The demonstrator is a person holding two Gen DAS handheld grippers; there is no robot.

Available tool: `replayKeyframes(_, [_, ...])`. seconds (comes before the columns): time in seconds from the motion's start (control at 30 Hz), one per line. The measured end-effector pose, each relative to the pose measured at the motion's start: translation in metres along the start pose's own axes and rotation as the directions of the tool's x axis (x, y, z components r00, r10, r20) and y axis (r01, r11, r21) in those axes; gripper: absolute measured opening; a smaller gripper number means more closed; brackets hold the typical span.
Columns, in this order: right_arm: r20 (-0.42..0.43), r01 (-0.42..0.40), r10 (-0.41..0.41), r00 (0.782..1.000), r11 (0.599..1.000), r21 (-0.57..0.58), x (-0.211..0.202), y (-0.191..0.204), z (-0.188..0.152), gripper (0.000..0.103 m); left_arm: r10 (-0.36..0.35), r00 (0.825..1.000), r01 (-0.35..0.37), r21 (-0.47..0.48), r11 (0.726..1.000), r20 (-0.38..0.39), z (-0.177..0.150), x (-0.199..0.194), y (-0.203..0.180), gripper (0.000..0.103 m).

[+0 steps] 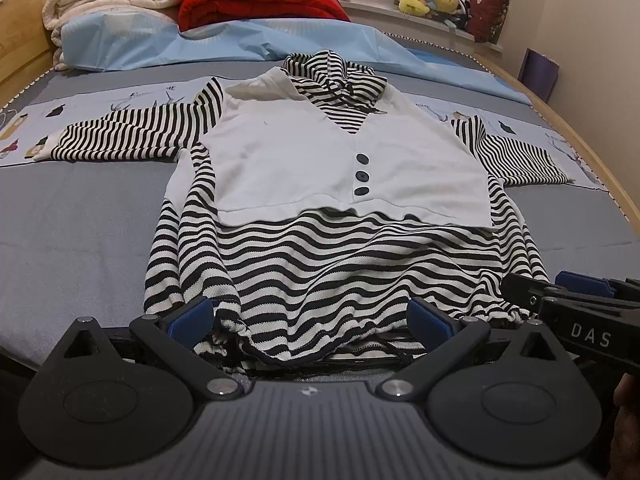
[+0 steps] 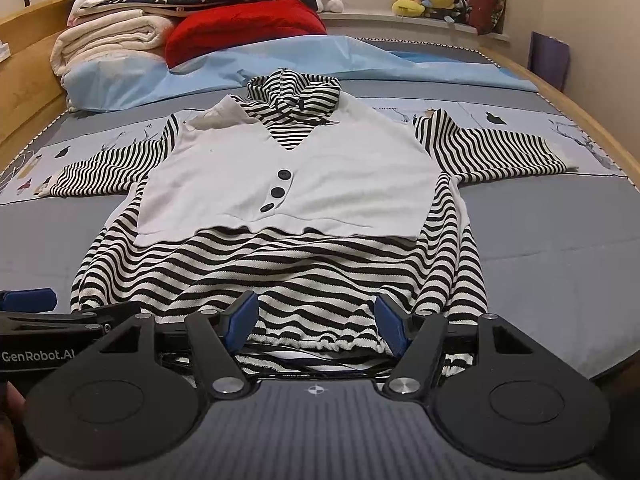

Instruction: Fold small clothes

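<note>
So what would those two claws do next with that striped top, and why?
Probably close on the gathered hem and lift it toward the collar. Both the left claw and right claw stand open with the hem between them, and the striped top lies flat, unfolded, sleeves spread.

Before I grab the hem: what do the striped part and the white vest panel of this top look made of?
Striped body: looks like a soft knit, matte; a fine textured weave shows and it drapes in wavy folds. White vest panel: smoother, flatter fabric, probably cotton jersey, matte with faint creases. Buttons: dark, slightly glossy, likely plastic.
</note>
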State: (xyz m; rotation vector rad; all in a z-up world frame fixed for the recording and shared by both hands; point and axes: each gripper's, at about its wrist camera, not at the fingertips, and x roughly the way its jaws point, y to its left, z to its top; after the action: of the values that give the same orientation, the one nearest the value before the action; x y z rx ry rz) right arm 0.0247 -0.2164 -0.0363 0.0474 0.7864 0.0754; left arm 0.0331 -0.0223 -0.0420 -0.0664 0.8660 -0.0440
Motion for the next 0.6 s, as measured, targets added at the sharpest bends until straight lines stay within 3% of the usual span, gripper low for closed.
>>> replayKeyframes(0.6, [0.005, 0.013, -0.013, 1.000, 1.000, -0.013, 0.0011, 0.0009, -0.0006, 0.067, 0.000, 1.000, 0.000, -0.001, 1.000, -0.001, -0.0013, 0.0000, -0.0030, 0.103])
